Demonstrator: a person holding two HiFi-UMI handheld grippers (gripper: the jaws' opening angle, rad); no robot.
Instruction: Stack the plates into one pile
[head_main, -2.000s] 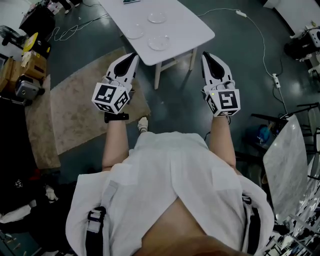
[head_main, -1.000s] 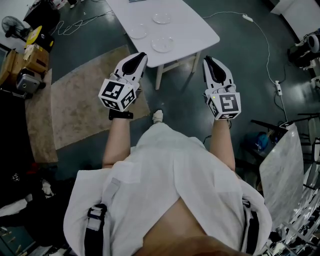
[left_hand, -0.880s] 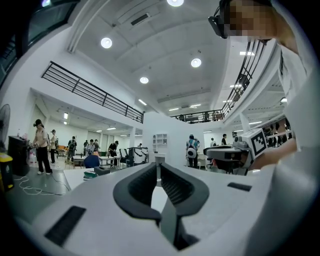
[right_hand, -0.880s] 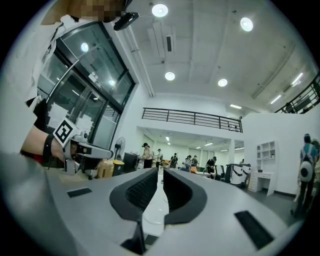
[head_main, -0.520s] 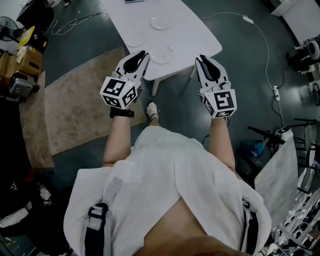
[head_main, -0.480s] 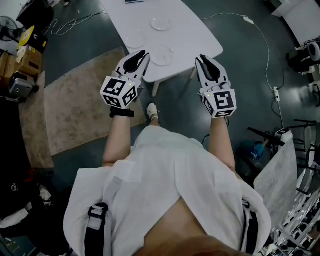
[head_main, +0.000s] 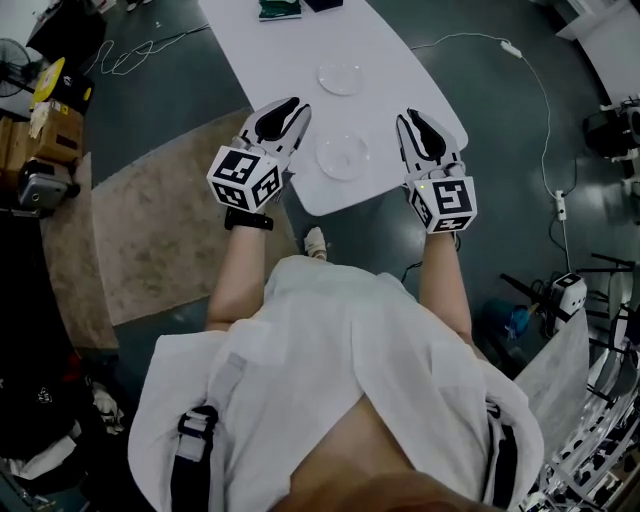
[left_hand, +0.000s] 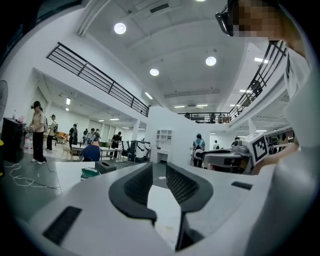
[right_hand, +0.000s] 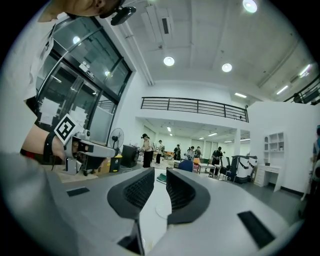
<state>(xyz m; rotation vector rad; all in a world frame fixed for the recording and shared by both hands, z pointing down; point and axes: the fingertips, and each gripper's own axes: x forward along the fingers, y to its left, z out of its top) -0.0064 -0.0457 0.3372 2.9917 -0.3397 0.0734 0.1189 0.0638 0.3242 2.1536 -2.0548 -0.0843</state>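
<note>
Two clear plates show on the white table (head_main: 300, 50) in the head view: a far plate (head_main: 340, 78) and a near plate (head_main: 343, 156) by the table's front end. My left gripper (head_main: 283, 112) hovers over the table's left edge, to the left of the near plate. My right gripper (head_main: 418, 128) hovers over the right edge, to the right of it. Both point level, and their jaws are opening with nothing between them. In the right gripper view (right_hand: 160, 180) a plate (right_hand: 159, 209) lies on the table ahead. The left gripper view (left_hand: 159, 175) shows bare tabletop between the jaws.
A dark green item (head_main: 280, 8) and a black box (head_main: 322, 4) lie at the table's far end. A tan rug (head_main: 150, 210) covers the floor on the left. A white cable (head_main: 545, 100) runs along the floor on the right. People stand in the hall beyond.
The person has stepped up to the table, and both grippers have moved forward from in front of it to either side of the near plate. Both pairs of jaws have parted a little.
</note>
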